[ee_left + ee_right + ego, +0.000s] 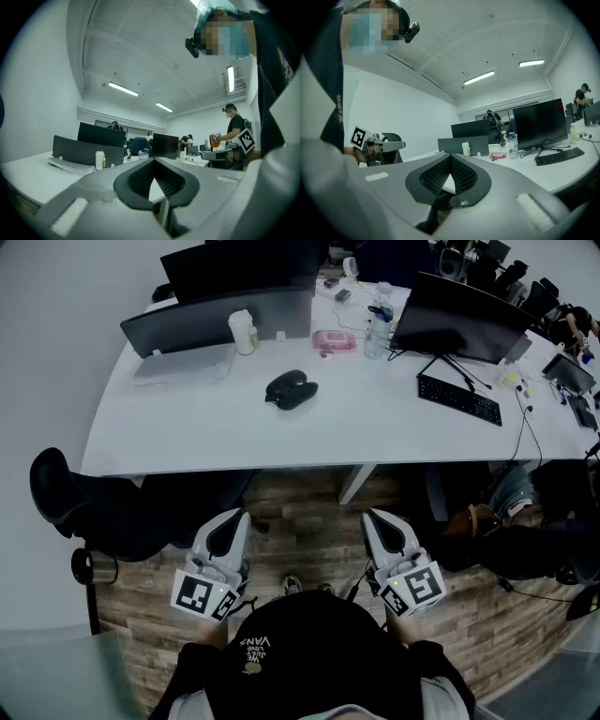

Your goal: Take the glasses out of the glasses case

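Observation:
A black glasses case (291,389) lies closed near the middle of the white table (187,442), in the head view only. Both grippers are held low and close to my body, over the wooden floor, well short of the table's front edge. The left gripper (232,518) is shut with nothing in it, its jaws meeting at the tip (153,161). My right gripper (376,517) is likewise shut and empty (450,157). The glasses themselves are hidden.
On the table stand two monitors (457,317), a keyboard (459,399), a white bottle (244,332), a pink item (334,340), a water bottle (378,329) and a grey laptop (183,364). A black chair (84,498) stands at left. Other people work behind (234,126).

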Available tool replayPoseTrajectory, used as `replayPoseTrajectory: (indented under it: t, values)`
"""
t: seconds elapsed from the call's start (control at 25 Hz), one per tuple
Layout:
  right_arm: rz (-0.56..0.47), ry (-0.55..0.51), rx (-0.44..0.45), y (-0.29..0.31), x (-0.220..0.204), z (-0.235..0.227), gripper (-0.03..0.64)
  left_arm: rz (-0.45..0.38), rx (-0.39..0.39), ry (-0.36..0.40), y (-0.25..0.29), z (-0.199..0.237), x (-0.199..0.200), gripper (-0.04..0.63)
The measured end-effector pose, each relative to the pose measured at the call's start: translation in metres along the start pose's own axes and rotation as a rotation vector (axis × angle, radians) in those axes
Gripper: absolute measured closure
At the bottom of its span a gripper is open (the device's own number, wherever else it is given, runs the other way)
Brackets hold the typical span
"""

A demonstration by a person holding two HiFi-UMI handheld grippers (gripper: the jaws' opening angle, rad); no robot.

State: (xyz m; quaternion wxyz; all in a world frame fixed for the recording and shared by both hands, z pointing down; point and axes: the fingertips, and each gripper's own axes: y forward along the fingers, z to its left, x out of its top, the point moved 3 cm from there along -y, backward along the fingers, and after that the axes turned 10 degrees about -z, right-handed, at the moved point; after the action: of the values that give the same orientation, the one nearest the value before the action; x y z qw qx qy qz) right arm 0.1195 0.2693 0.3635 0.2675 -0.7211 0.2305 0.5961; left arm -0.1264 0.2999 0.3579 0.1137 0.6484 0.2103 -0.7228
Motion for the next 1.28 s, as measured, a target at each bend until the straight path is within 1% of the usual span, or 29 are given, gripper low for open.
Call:
replayPoseTrajectory:
  t: [0.28,0.48,0.72,0.96,1.28]
  values:
    - [-0.027,0.044,-0.025,0.016,-0.003,0.009,0.615,-0.001,-0.027,-0.005,0.000,0.019,0.001,0.595]
    - [-0.016,0.036,-0.052,0.025,-0.009,0.018,0.615,0.005,-0.077,-0.019,0.001,0.031,-0.003,0.595]
    - [0.007,0.049,-0.064,0.038,-0.015,0.015,0.615,0.018,-0.088,-0.041,0.010,0.043,-0.011,0.595]
    - [0.016,0.063,-0.058,0.056,-0.019,0.000,0.615,0.022,-0.076,-0.050,0.028,0.053,-0.016,0.595]
    - [0.017,0.069,-0.032,0.088,-0.017,-0.040,0.615,0.019,-0.045,-0.040,0.072,0.065,-0.021,0.595]
